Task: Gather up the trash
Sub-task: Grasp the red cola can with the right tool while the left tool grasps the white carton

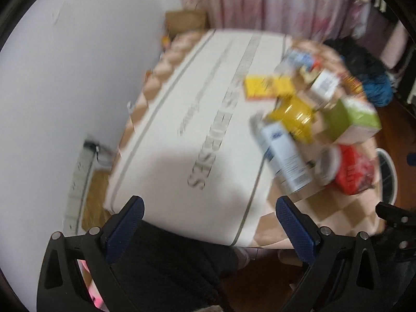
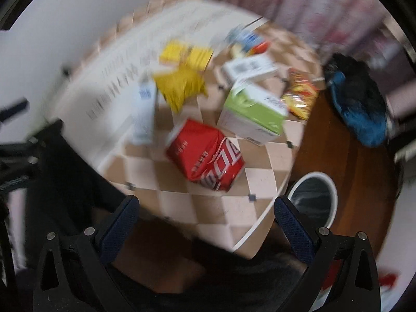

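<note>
1. Both grippers, left [image 1: 209, 225] and right [image 2: 205, 223], wide open, empty.
2. Red carton [image 2: 205, 154] lies dead ahead of right gripper, which is nearer; long axis diagonal.
3. Bin [image 2: 330, 186] right of the table, on floor.
4. Green box [image 2: 253, 111] and other trash beyond.

Checkered tan-and-cream tabletop [image 2: 260, 179], white edge, partly under a large white printed sheet [image 1: 182, 135]. Plain white wall [image 1: 65, 78] at 9 o'clock, pink curtain [image 1: 273, 0] at 12. Dark wood floor [image 2: 338, 143] at 3. Both views motion-blurred.
</note>
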Tool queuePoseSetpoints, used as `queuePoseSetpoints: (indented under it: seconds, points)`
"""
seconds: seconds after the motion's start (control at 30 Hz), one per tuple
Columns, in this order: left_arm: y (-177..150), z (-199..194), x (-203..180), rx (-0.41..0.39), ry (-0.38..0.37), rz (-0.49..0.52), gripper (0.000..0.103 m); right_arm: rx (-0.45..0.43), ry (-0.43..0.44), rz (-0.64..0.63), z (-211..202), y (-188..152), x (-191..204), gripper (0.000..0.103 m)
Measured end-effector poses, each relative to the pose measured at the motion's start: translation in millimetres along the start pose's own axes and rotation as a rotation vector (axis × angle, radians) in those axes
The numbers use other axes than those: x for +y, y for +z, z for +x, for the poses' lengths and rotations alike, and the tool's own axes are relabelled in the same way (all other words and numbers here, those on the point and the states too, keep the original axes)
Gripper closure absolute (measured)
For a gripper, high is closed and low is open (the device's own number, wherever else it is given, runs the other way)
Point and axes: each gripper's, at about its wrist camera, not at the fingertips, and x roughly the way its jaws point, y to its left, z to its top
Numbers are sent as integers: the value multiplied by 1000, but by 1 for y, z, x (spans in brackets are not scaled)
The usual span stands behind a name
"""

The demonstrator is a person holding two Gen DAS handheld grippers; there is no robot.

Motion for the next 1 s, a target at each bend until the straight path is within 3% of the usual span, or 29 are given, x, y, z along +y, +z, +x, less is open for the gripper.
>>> queuePoseSetpoints:
  seconds: [0.2,0.27,0.33,0.4,0.57,0.7,0.77,0.83,1.0]
  points:
    - [-45,33,-6,180,33,-11,0,97,-131,-342,72,32,34,0]
    - [-54,42,-7,220,21,-25,0,135,-142,-393,90,40,39,0]
    - [-51,71,-39,281,-3,-32,0,156,-131,-399,103,46,39,0]
    - [-50,71,-39,283,-1,-30,0,173,-99,-370,111,49,34,0]
    - [-39,78,-44,273,-13,-30,0,181,37,-164,115,42,10,7]
    - [-29,77,-48,274,-50,-47,0,215,158,153,115,14,-30,7]
    - [-20,77,-53,287,-101,-62,0,208,238,353,116,-6,-55,7]
    - [-9,78,-62,299,-151,-75,0,165,242,530,114,-26,-82,7]
    - [22,99,-90,354,-272,-101,0,93,297,836,122,-61,-132,7]
